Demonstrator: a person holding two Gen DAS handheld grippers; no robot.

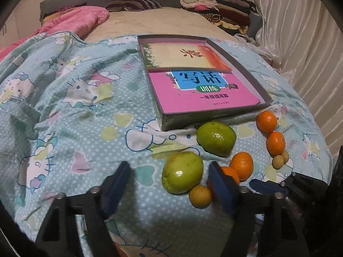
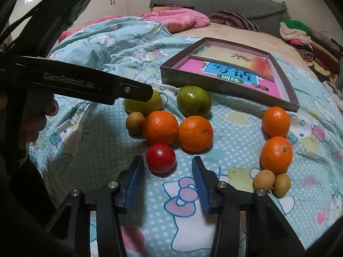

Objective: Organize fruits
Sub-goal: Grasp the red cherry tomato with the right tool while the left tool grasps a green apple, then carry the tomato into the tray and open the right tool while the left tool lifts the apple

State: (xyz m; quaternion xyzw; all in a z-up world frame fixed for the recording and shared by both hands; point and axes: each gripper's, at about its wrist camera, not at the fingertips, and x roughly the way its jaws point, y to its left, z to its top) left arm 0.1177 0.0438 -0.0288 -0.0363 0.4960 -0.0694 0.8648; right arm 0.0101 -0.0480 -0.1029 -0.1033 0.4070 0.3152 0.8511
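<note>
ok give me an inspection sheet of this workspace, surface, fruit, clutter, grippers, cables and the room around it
Surface: bed with a cartoon-cat quilt, rumpled.
Job's things: four oranges, two green fruits, three small brown fruits, one red fruit, all loose on the quilt; shallow box holding books, no fruit inside.
Clutter: folded clothes pile, pink blanket.
Grippers: left gripper open beside a green fruit; right gripper open at the red fruit.
Cables: nothing seen.
Surroundings: grey headboard, white curtain.
</note>
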